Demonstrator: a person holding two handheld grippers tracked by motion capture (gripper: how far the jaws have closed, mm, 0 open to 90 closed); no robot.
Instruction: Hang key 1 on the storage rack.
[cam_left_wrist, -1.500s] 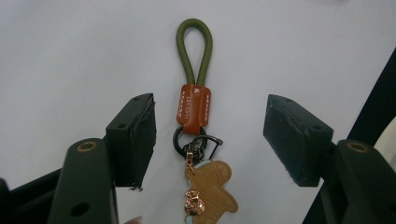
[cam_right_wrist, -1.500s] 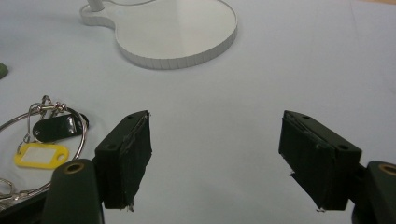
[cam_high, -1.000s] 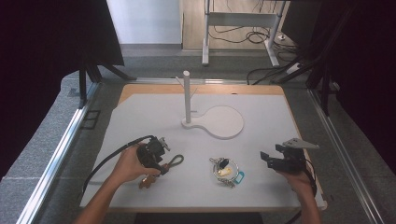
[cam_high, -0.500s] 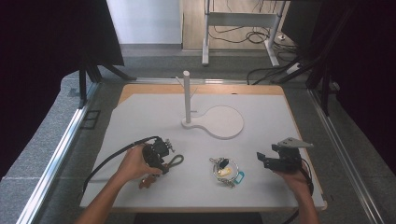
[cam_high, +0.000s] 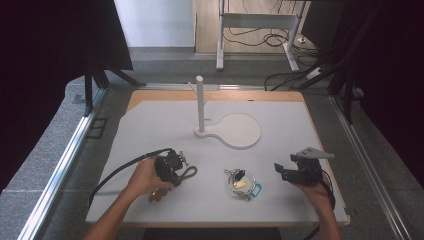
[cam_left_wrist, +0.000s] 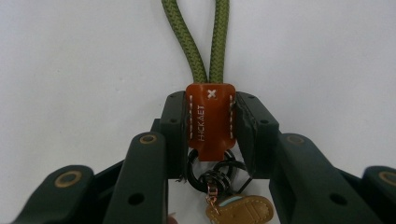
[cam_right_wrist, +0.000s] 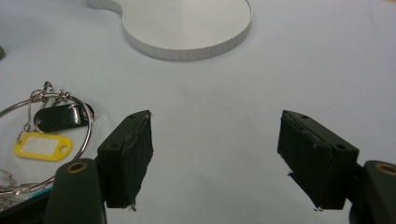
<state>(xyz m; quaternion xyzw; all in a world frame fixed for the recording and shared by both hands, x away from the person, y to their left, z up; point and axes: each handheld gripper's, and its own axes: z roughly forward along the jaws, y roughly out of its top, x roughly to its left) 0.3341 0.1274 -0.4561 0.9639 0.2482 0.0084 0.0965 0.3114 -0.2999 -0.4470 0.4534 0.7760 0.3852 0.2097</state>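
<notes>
My left gripper (cam_left_wrist: 211, 126) is shut on the orange-brown leather tab (cam_left_wrist: 210, 119) of a keychain. Its green rope loop (cam_left_wrist: 205, 42) runs away from the jaws, and dark metal rings with a small tan charm (cam_left_wrist: 240, 210) hang below the tab. From above, the left gripper (cam_high: 176, 167) sits at the front left of the white mat, with the rope loop (cam_high: 189, 172) lying beside it. My right gripper (cam_right_wrist: 215, 154) is open over bare mat, its fingers wide apart. A key ring bunch (cam_high: 241, 182) with a yellow tag (cam_right_wrist: 44, 145) and a black tag (cam_right_wrist: 58, 117) lies left of the right gripper (cam_high: 281, 170).
A white stand with an upright post (cam_high: 200, 100) and a round base disc (cam_high: 241, 131) sits at the mat's middle back. The disc's edge (cam_right_wrist: 187, 49) lies ahead of the right gripper. The white mat (cam_high: 150, 125) ends near the table's front edge. Metal rails run along both sides.
Both hands have shifted only slightly. The right gripper drifted a little left toward the key ring bunch. The left gripper stays at the keychain.
</notes>
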